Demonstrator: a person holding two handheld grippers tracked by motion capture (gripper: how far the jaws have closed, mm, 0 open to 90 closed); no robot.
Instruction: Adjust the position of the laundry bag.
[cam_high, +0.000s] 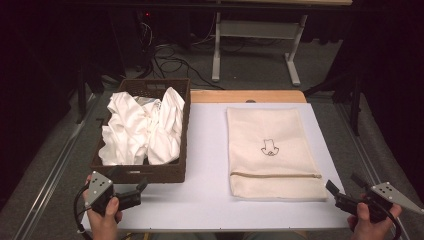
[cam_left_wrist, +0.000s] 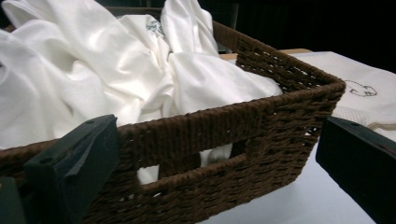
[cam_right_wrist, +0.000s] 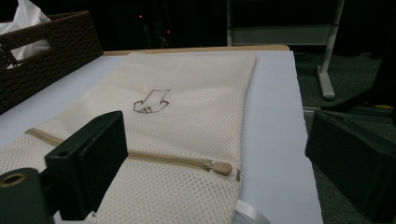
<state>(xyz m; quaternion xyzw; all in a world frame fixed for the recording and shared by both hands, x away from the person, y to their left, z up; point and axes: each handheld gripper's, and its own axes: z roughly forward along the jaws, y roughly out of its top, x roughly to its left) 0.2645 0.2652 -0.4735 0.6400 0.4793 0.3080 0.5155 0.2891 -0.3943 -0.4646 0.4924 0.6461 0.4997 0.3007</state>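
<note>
Nearest, at the table's (cam_high: 210, 200) front edge, two grippers are held: the left gripper (cam_high: 141, 188) just before the basket (cam_high: 150, 172), the right gripper (cam_high: 331, 189) beside the near right corner of the bag (cam_high: 272, 150). Both sets of jaws are spread wide and nothing is gripped. Beyond the right jaws the zip pull (cam_right_wrist: 220, 167) is seen at the right end of a closed zip, the bag lying flat on the white table. Farther left, white clothes (cam_high: 142, 127) are heaped in the basket, spilling above its rim. From here a slip is judged likely at the zip: the pull is small and flat, so it could be missed or mesh pinched instead, and the unpinned bag could be dragged. Loosely piled clothes could also be pulled out together. No writing can be read; an outlined emblem (cam_high: 269, 148) is printed on the bag, and a faint mark on one garment is too small to tell.
</note>
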